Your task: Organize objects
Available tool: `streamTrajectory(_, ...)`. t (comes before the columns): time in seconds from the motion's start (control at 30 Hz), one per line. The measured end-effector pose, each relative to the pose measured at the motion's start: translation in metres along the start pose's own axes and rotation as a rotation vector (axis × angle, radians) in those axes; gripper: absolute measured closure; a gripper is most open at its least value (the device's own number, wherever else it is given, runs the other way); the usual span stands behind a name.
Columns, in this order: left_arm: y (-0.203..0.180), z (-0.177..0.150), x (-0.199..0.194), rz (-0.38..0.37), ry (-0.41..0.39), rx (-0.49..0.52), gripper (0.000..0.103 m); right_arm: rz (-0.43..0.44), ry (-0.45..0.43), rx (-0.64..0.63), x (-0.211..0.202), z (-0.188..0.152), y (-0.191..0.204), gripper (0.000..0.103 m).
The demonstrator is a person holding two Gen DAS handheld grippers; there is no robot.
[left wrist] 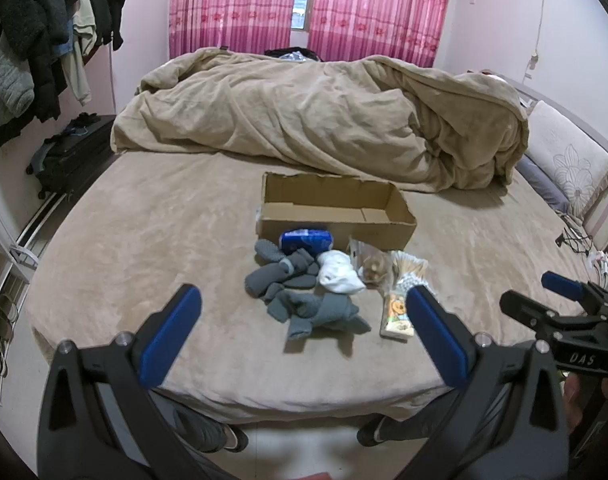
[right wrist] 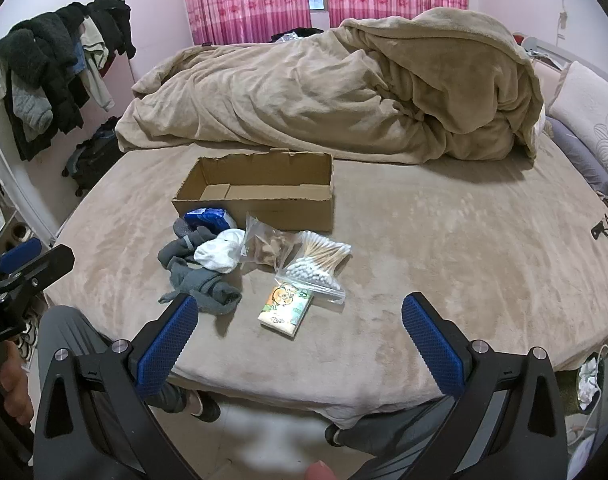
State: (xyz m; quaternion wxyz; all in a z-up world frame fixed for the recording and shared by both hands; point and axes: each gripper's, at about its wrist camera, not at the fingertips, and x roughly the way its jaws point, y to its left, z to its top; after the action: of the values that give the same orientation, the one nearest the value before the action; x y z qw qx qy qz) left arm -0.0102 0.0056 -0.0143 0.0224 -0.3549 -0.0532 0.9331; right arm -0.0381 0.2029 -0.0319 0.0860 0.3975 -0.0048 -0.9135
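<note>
1. Bed (left wrist: 143,208) under a tan fleece cover, duvet (left wrist: 324,120) bunched toward the window side; near half left bare, probably as a working surface.
2. Cardboard box (right wrist: 259,200) lying open-topped and empty, just behind the small items, likely the intended container.
3. Grey socks (left wrist: 304,300) heaped nearest the left gripper (left wrist: 304,320); white sock (right wrist: 219,254) touching them.
4. Bag of cotton swabs (right wrist: 316,260), plain in the right wrist view, mostly hidden behind a finger in the left.
5. Blue packet (left wrist: 306,239) resting against the box's near wall; clear bag of brownish bits (right wrist: 265,242) beside the white sock.
6. Tissue pack (right wrist: 285,304) closest to the bed edge, touching the swab bag.
7. Left gripper spread wide, holding nothing, short of the pile.
8. Right gripper (right wrist: 295,324) likewise wide apart and empty, aimed near the tissue pack. Nothing boxed yet, by the look of it.
</note>
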Motion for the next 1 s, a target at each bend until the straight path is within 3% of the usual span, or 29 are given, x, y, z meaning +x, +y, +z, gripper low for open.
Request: streamTrajectory(1.0,-0.0001,-0.0012,-0.0004,-0.002,0.025,-0.001,0.0,0.002,0.0,0.003,0.0007,-0.0012,-0.0004,0.0)
